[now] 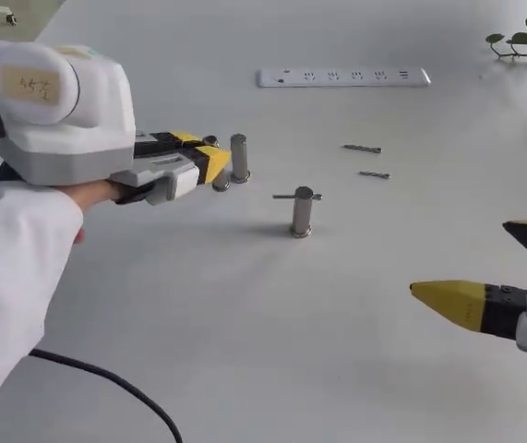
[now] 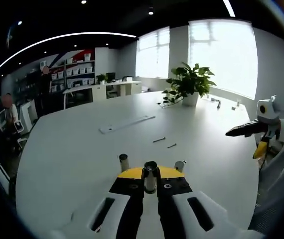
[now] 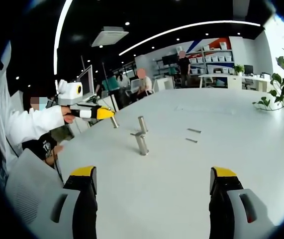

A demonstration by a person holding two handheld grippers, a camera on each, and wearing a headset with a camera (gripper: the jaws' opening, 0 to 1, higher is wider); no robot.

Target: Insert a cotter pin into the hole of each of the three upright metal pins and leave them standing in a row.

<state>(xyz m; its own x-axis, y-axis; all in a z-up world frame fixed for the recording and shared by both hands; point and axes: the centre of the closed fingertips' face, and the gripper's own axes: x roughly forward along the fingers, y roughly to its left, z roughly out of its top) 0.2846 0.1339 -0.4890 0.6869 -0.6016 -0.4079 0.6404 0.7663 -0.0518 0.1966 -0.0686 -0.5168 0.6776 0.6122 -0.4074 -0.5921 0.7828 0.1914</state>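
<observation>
My left gripper (image 1: 215, 168) (image 2: 150, 185) is shut on an upright metal pin (image 1: 221, 182) (image 2: 150, 175) at the left of the white table. A second bare pin (image 1: 239, 157) (image 2: 124, 162) stands just behind it. To the right, a third pin (image 1: 302, 212) (image 3: 142, 143) stands upright with a cotter pin (image 1: 291, 196) through its top hole. Two loose cotter pins (image 1: 363, 148) (image 1: 374, 174) lie farther right. My right gripper (image 1: 461, 260) (image 3: 154, 174) hovers open at the lower right, well away from the pins, with nothing between its jaws.
A white power strip (image 1: 344, 77) lies at the back of the table (image 1: 245, 351). A potted plant (image 1: 526, 39) sits at the far right corner. A black cable (image 1: 106, 378) trails along the near left. People sit at desks in the background.
</observation>
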